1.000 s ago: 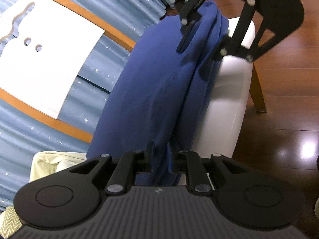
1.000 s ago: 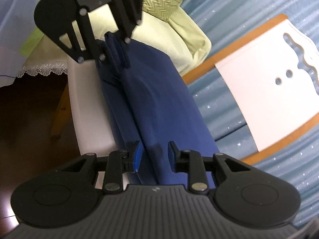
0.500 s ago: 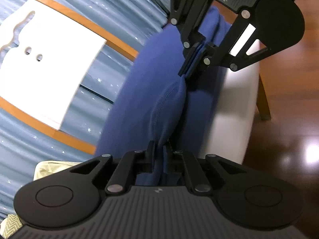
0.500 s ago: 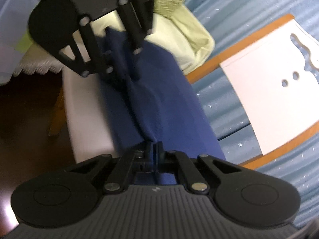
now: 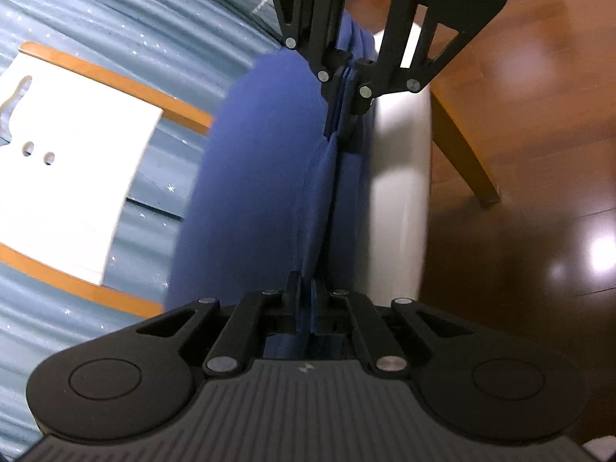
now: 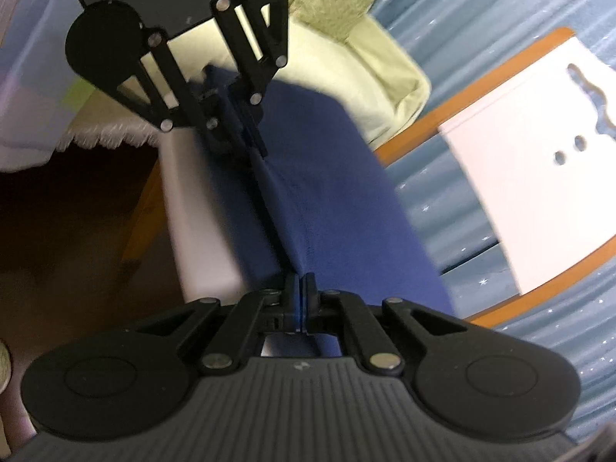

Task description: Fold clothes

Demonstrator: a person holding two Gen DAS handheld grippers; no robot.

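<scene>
A dark blue garment [image 5: 261, 177] is stretched between my two grippers above a white seat [image 5: 400, 192]. My left gripper [image 5: 306, 288] is shut on one end of its edge. My right gripper [image 6: 299, 285] is shut on the other end; it also shows at the top of the left wrist view [image 5: 346, 88]. The garment [image 6: 327, 192] hangs taut along the line between them, and its lower part drapes over the seat [image 6: 200, 231]. The left gripper shows at the top of the right wrist view [image 6: 235, 115].
A blue star-print cover [image 5: 115, 30] lies beyond, with a white and orange board [image 5: 69, 177] on it. A pale green cushion [image 6: 358, 46] sits by the seat. Dark wooden floor [image 5: 539, 154] and a chair leg [image 5: 466, 154] are beside the seat.
Both grippers closed on the garment's edge: the right was open a second ago. They then lifted and pulled the cloth taut between them.
</scene>
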